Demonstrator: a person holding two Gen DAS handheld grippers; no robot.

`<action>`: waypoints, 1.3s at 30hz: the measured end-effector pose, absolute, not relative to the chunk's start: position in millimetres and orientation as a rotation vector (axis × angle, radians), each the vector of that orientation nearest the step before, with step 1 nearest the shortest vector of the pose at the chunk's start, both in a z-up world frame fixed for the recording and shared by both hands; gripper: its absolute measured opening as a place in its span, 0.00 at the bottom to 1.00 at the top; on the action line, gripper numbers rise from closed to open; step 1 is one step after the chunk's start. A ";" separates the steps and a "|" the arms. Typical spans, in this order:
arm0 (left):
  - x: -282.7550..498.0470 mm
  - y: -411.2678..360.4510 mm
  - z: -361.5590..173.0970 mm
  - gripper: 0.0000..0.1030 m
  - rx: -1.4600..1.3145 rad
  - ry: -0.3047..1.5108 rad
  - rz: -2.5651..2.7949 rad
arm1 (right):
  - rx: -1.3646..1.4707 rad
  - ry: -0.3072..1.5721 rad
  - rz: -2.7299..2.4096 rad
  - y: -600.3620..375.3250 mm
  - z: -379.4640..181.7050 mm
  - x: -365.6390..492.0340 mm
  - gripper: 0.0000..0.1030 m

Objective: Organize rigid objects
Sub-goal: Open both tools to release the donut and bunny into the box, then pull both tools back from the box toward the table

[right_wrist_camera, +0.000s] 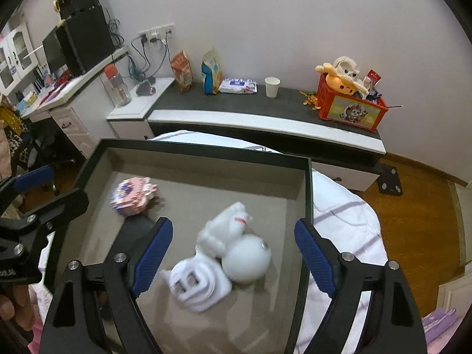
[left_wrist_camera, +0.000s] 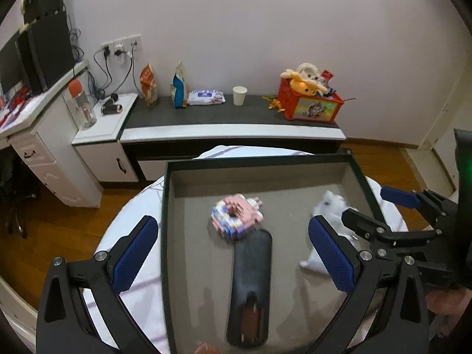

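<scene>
Three rigid objects lie inside the shallow dark-rimmed tray (left_wrist_camera: 309, 159) on a surface under a white cloth: a pink-and-purple block figure (left_wrist_camera: 236, 216) towards the far left, a long black remote-like case (left_wrist_camera: 252, 289) just in front of it, and a white cluster (right_wrist_camera: 221, 261), perhaps a charger and a round white gadget, though blur makes that uncertain, on the right. The left tongs (left_wrist_camera: 236, 253) hang released above the black case, jaws spread wide, nothing between the pads. The right tongs (right_wrist_camera: 233, 258) hover over the white cluster, likewise spread and not pressing on it. Judging from this, the gathering looks largely done; whether more items wait outside the tray cannot be told, as its surroundings show none.
</scene>
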State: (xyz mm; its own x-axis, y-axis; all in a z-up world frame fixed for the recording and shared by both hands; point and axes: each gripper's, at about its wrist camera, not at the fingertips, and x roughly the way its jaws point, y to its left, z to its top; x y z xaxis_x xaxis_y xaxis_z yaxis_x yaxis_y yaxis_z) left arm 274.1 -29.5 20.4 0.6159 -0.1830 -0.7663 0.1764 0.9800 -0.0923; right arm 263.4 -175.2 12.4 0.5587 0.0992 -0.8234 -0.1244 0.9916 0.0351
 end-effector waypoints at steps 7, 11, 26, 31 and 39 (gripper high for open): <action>204.2 -18.2 51.6 1.00 -0.004 0.807 -0.239 | -0.022 0.893 0.136 -166.5 45.4 202.0 0.84; 160.4 -9.5 61.6 1.00 -0.015 0.766 -0.246 | -0.018 0.842 0.140 -159.4 63.9 159.0 0.84; 19.3 10.7 61.7 1.00 -0.040 0.651 -0.257 | 0.002 0.728 0.160 -145.6 77.7 14.5 0.84; -10.6 12.9 47.9 1.00 -0.056 0.638 -0.246 | 0.012 0.721 0.152 -147.9 68.6 -19.3 0.84; -30.4 17.9 17.3 1.00 -0.090 0.688 -0.226 | 0.028 0.760 0.154 -151.8 44.6 -42.2 0.84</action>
State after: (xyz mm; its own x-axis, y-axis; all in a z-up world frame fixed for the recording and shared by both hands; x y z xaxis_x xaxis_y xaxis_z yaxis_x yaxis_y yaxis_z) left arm -30.4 17.9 17.3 0.7492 -0.2365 -0.6187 0.1774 0.9716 -0.1565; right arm -42.2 -151.8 44.6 0.7143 0.1493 -0.6837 -0.1293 0.9883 0.0808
